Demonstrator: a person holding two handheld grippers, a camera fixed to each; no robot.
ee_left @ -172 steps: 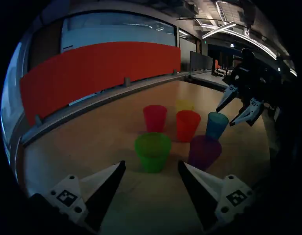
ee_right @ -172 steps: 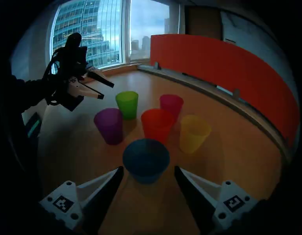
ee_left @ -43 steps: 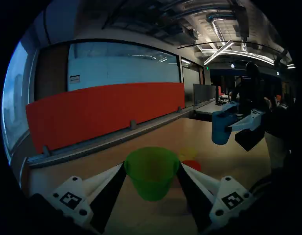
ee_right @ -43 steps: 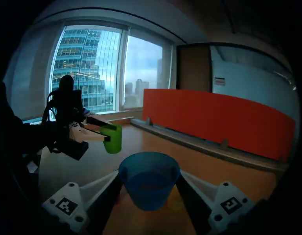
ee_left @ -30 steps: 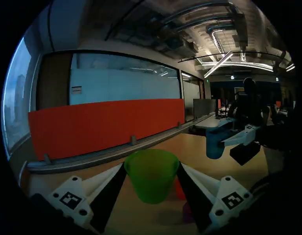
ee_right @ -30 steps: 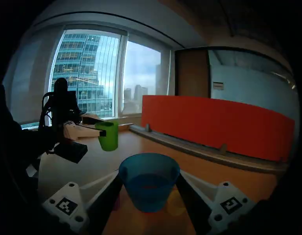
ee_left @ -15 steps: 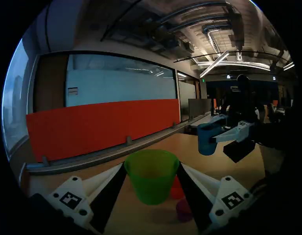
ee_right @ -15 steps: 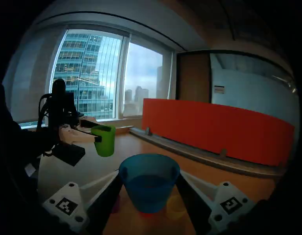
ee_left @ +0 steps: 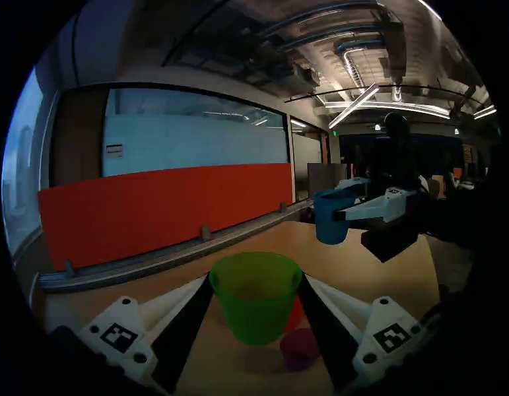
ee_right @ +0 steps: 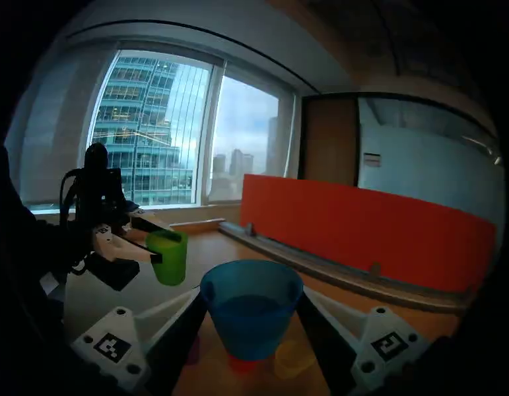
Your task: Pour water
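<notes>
- Above the table (ee_left: 350, 261): left gripper (ee_left: 254, 280) clamped on translucent green cup (ee_left: 255, 300), upright.
- Also above the table: right gripper (ee_right: 251, 295) clamped on upright translucent blue cup (ee_right: 251, 313).

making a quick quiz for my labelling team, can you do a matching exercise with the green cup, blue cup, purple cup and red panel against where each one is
Things
1. green cup
2. blue cup
3. purple cup
4. red panel

Places
A. standing on the table
B. gripped in the right tongs
C. upright along the table's far edge
D. gripped in the left tongs

Pairs: 1-D, 2-B, 3-A, 4-C
</notes>
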